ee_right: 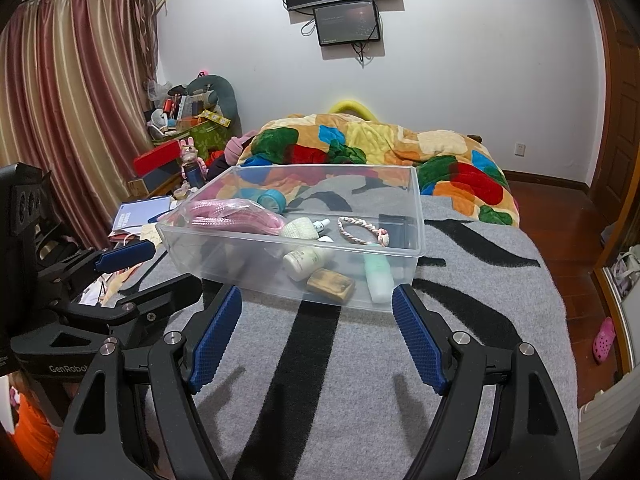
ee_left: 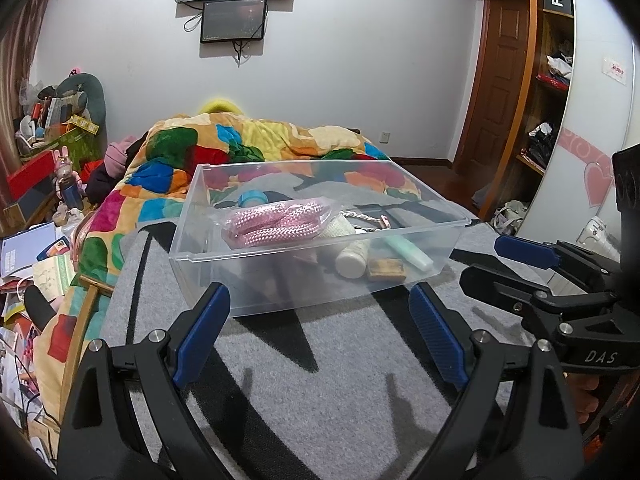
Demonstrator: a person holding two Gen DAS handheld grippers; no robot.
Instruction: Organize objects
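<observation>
A clear plastic bin [ee_left: 248, 256] [ee_right: 416, 216] stands on the grey and black striped blanket. Inside lie a bagged pink rope [ee_left: 276, 220] [ee_right: 236, 216], a white bottle [ee_left: 352, 260] [ee_right: 304, 258], a green tube [ee_left: 408, 250] [ee_right: 378, 276], a wooden block [ee_left: 386, 270] [ee_right: 330, 284], a teal tape roll [ee_left: 252, 199] [ee_right: 272, 200] and a braided bracelet [ee_right: 362, 230]. My left gripper [ee_left: 320, 320] is open and empty just in front of the bin. My right gripper [ee_right: 316, 320] is open and empty in front of the bin too.
A colourful quilt [ee_left: 248, 140] [ee_right: 380, 140] lies bunched behind the bin. Cluttered boxes, books and toys [ee_left: 52, 152] [ee_right: 184, 140] stand left of the bed. Wooden shelves [ee_left: 548, 80] stand at the right. The bed edge drops to a wooden floor [ee_right: 576, 240].
</observation>
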